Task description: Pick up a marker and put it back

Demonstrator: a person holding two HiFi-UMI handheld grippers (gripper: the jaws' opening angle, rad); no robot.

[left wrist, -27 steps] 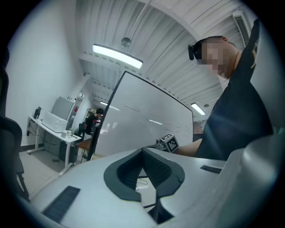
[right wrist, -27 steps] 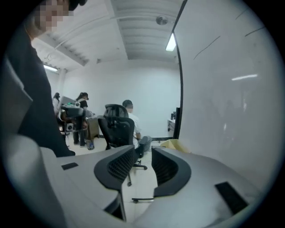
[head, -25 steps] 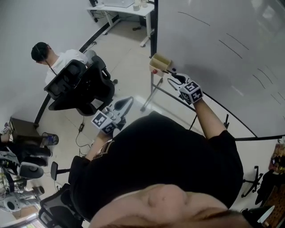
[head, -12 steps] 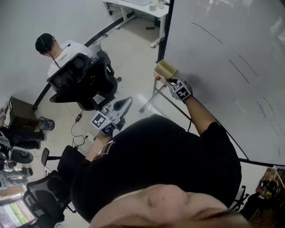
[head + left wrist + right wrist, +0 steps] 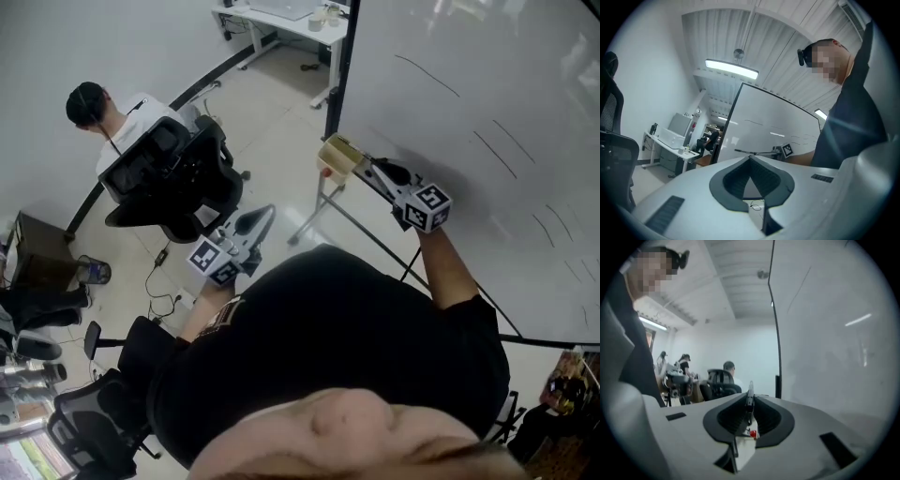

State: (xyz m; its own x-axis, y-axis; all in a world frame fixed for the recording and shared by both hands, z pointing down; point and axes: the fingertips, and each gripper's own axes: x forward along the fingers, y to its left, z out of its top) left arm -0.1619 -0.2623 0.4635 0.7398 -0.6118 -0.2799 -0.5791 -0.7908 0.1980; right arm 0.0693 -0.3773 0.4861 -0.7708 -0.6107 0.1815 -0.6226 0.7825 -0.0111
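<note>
**Clamping a marker next to the whiteboard**

Right gripper is up in the middle of the head view, tips right against a little wooden box that sits at the edge of the whiteboard. In its own view its fingers are closing on a thin dark marker, which stands upright between them at the very tips. There's a small red bit lower down in the gap, can't tell what it is. Whether the marker's lower end is still in the box, no idea.

Left gripper hangs lower left of that, well away from the board, fingers clenched with nothing in them. A person sits in an office chair at the upper left.
</note>
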